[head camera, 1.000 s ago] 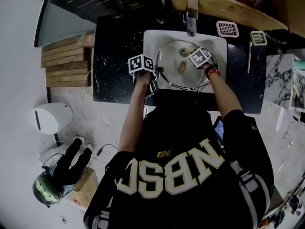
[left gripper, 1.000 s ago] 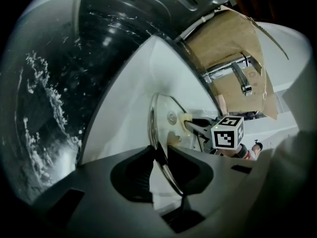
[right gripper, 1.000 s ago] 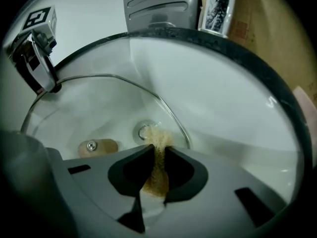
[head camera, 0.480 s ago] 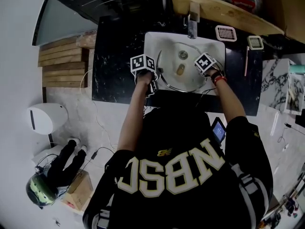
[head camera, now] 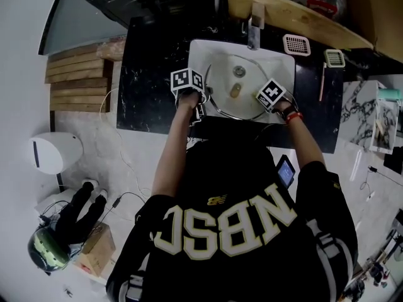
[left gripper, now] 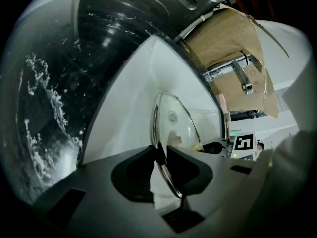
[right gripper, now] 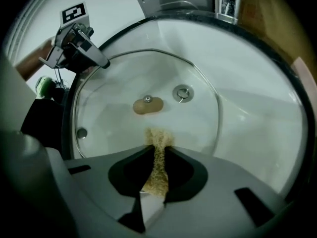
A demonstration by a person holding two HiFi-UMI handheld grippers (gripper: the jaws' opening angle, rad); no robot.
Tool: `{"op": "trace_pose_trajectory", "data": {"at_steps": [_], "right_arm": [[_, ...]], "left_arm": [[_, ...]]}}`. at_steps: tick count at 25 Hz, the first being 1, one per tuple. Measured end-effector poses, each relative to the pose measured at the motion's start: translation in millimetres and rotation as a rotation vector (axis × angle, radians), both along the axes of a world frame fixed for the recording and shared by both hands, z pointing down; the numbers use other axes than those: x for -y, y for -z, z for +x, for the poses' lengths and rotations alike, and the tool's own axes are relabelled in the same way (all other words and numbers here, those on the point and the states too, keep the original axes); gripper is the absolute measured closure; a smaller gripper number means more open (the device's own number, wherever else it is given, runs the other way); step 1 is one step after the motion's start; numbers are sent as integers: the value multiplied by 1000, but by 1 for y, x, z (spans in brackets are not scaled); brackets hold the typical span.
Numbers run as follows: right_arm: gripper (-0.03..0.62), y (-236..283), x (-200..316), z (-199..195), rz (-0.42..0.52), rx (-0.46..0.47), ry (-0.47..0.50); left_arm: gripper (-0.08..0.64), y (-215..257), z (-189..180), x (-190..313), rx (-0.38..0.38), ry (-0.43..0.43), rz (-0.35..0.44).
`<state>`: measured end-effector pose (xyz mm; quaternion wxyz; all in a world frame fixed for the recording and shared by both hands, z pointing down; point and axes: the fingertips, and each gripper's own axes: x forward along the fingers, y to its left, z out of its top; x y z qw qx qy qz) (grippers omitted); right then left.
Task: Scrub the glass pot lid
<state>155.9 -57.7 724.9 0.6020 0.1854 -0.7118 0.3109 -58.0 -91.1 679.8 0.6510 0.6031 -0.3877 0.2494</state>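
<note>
The glass pot lid [head camera: 221, 83] is inside the white sink [head camera: 280, 54], which is set in a black marbled worktop [head camera: 151, 74]; the tap [head camera: 254, 25] stands at the 12 o'clock edge of the sink. The left tool [head camera: 203, 100] is at the 9 o'clock side of the lid; in the left gripper view its jaws are closed on the metal rim of the lid [left gripper: 173, 125], one pad on each face of the glass. The right tool [head camera: 261, 102] is over the lid near its 4 o'clock edge; in the right gripper view its jaws [right gripper: 157, 157] are closed on a tan, fibrous scrub pad [right gripper: 157, 150], and the free end of the pad sticks out toward the glass [right gripper: 114, 128]. The tan knob [right gripper: 147, 105] is at the middle of the lid, at 12 o'clock from the pad; the sink drain [right gripper: 183, 93] shows through the glass just beside the knob, at its 2 o'clock.
</note>
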Motion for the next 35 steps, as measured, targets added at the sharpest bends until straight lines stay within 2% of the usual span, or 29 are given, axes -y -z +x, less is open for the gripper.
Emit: {"op": "trace_pose_trajectory", "data": {"at_steps": [6, 10, 14, 18, 22, 29, 35], "right_arm": [[528, 8, -16, -21, -40, 74, 0], [528, 17, -26, -55, -55, 162, 13], [528, 24, -26, -87, -48, 214, 54], [526, 25, -18, -110, -47, 259, 48], [523, 23, 0, -131, 12, 299, 34], [515, 14, 39, -144, 110, 400, -129], [515, 4, 76, -141, 225, 368, -127]], "left_arm": [[466, 0, -1, 0, 10, 3, 1], [466, -1, -1, 1, 13, 1, 2], [466, 0, -2, 1, 23, 1, 0], [466, 0, -2, -1, 33, 3, -4], [466, -1, -2, 0, 37, 1, -4], [466, -1, -2, -1, 43, -2, -2], [465, 0, -2, 0, 49, -13, 8]]}}
